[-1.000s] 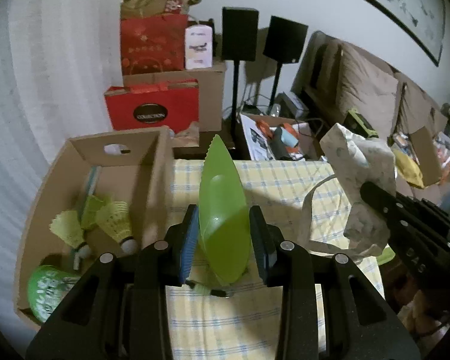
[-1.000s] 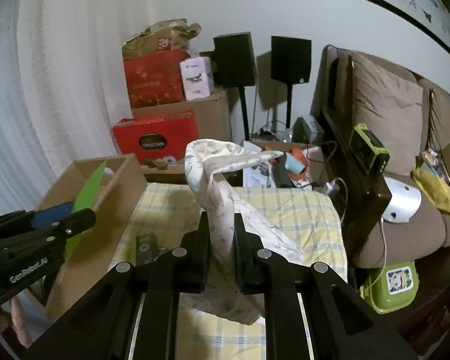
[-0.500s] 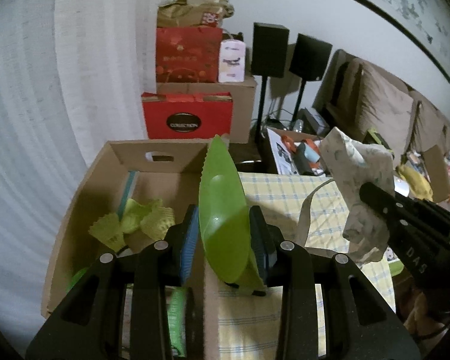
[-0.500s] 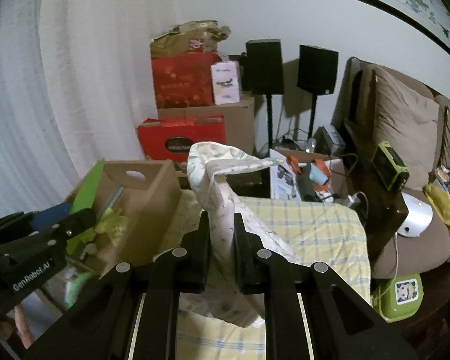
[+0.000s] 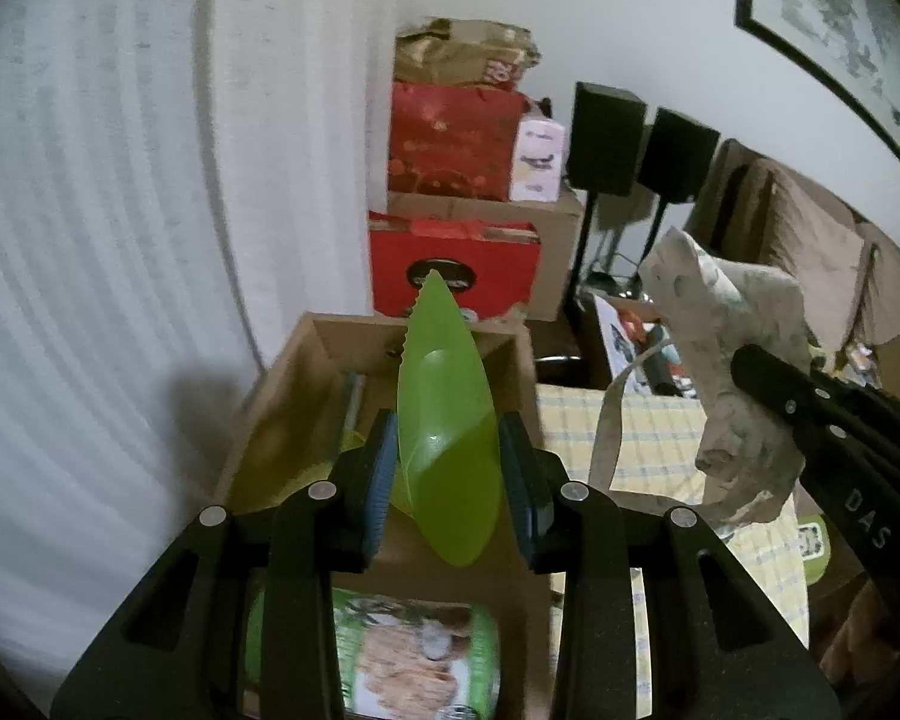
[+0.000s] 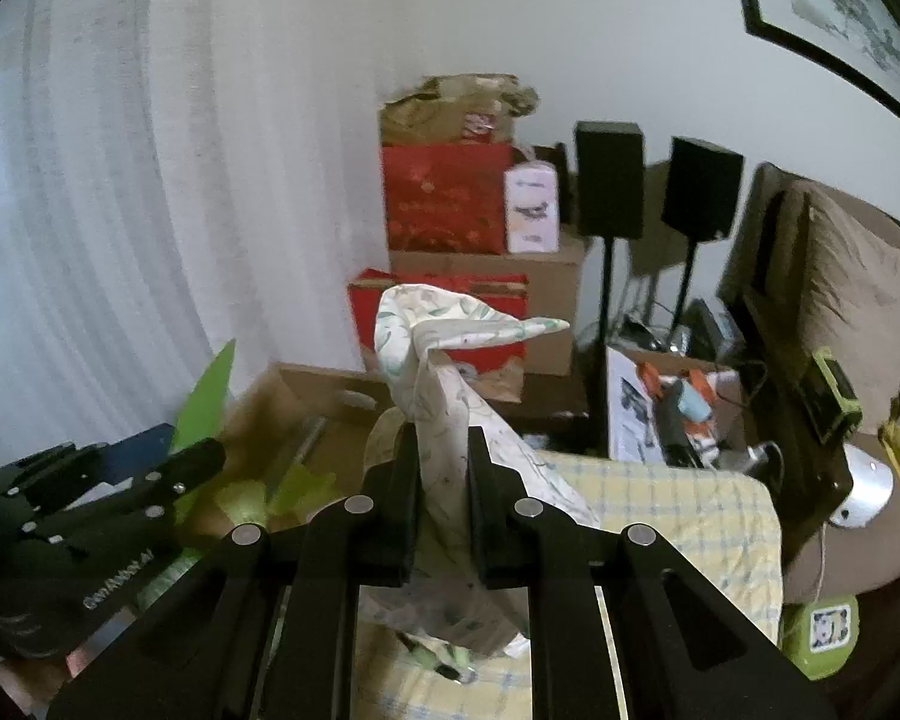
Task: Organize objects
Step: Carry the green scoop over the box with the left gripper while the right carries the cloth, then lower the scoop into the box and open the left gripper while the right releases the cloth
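My left gripper (image 5: 449, 468) is shut on a green plastic scoop-like piece (image 5: 444, 420) with a serrated edge, held upright above the open cardboard box (image 5: 330, 330). A green printed can (image 5: 414, 654) lies in the box below it. My right gripper (image 6: 441, 480) is shut on a white leaf-patterned cloth bag (image 6: 444, 372), lifted above the yellow checked table cover (image 6: 678, 510). The bag also shows in the left wrist view (image 5: 732, 372), and the scoop in the right wrist view (image 6: 207, 390). Yellow-green shuttlecocks (image 6: 270, 492) lie in the box.
Red gift boxes and cartons (image 5: 456, 204) are stacked by the wall behind the box. Two black speakers on stands (image 6: 648, 192) stand further right. A brown sofa (image 6: 840, 324) lies at the right. A white curtain (image 5: 120, 210) hangs at the left.
Both grippers have moved left with their loads. The left gripper with the green scoop went from over the table to over the cardboard box. The bag stays lifted.
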`<action>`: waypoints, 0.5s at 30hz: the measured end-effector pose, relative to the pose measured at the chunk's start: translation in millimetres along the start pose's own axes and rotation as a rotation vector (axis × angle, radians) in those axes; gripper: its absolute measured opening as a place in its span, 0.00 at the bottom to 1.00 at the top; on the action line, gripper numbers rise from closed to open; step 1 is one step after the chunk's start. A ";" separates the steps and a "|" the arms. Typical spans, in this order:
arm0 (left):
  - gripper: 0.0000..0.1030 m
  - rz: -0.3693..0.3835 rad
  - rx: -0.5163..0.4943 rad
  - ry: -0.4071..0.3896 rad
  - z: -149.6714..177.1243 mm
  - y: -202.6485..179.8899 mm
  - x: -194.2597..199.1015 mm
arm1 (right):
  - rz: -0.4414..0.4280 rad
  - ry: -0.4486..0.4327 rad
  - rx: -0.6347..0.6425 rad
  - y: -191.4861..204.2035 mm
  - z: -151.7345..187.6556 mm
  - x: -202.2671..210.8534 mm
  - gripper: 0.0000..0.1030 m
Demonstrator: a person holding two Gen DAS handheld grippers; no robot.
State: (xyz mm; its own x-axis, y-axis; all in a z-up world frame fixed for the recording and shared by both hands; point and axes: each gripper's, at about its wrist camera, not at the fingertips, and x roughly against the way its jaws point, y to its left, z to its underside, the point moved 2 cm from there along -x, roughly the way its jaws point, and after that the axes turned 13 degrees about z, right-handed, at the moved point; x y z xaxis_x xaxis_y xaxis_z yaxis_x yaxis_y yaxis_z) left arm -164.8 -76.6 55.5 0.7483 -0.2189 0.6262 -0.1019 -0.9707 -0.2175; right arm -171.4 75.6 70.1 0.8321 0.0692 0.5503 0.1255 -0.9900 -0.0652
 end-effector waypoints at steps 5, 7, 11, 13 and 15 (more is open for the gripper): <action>0.30 -0.024 0.010 -0.015 -7.5 18.2 5.5 | -0.034 -0.010 0.009 26.3 -14.6 -2.0 0.12; 0.30 -0.031 0.020 -0.020 -9.7 27.1 6.1 | -0.047 -0.014 0.013 35.8 -18.3 -3.8 0.12; 0.30 -0.048 0.026 -0.016 -11.6 40.4 4.3 | -0.075 -0.011 0.018 52.4 -20.6 -9.6 0.12; 0.30 -0.057 0.034 -0.014 -12.4 48.7 2.4 | -0.088 -0.003 0.024 62.1 -19.7 -14.1 0.12; 0.30 -0.061 0.046 -0.013 -13.5 56.6 0.1 | -0.100 0.007 0.028 69.6 -17.3 -18.7 0.12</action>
State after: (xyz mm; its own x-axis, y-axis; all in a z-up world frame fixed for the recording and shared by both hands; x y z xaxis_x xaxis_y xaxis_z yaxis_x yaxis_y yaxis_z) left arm -179.4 -133.0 53.4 0.7608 -0.1575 0.6296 -0.0252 -0.9766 -0.2138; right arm -187.5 3.3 69.8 0.8109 0.1664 0.5610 0.2229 -0.9743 -0.0332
